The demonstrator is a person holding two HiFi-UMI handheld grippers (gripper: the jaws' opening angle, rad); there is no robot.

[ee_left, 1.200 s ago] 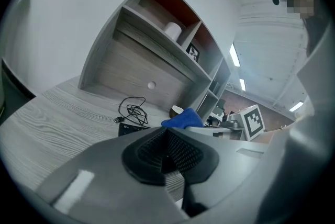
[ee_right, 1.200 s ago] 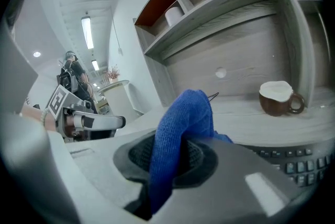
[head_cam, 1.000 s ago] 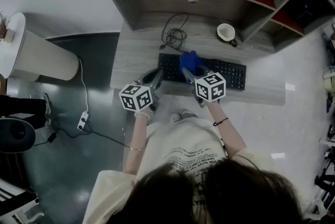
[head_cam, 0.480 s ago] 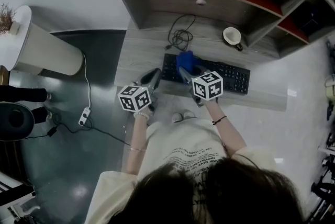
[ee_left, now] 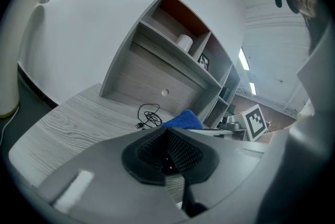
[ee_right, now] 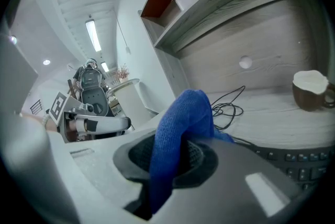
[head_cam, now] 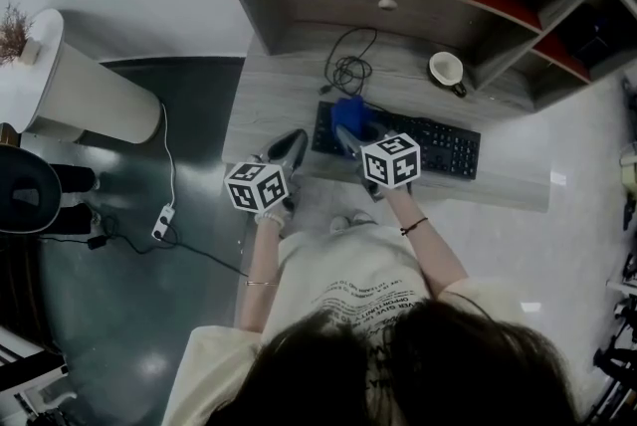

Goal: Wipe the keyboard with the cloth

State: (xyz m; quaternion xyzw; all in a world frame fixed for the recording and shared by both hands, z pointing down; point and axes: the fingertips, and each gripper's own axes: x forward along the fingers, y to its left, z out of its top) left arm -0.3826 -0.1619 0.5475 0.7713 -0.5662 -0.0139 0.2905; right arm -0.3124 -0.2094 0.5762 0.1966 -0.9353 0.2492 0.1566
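1. Head view: the right gripper (head_cam: 350, 135) pinches the blue cloth (head_cam: 348, 111). It holds the cloth on the 9 o'clock end of the black keyboard (head_cam: 428, 145).
2. Its jaws are shut tight on a fold of the cloth, and the rest sticks up in a bump.
3. The left gripper (head_cam: 287, 150) hangs at 8 o'clock from the cloth, over the front of the surface (head_cam: 269, 106). Its jaws are pressed together with nothing in them.
4. The keyboard lies long-ways from 9 o'clock to 3 o'clock. Its far end dips a little toward 4. Its front edge faces the person at 6 o'clock.
5. To wipe well, I think the cloth should slide along that long line toward 3 o'clock. Press softly, so the keyboard does not scoot away. Hold the pinch tight, so the cloth does not slip out.
6. The coffee mug (head_cam: 447, 69) sits at 1 o'clock and the curly cable (head_cam: 348, 71) at 12 o'clock, behind the keyboard. The wipe should stay clear of both.
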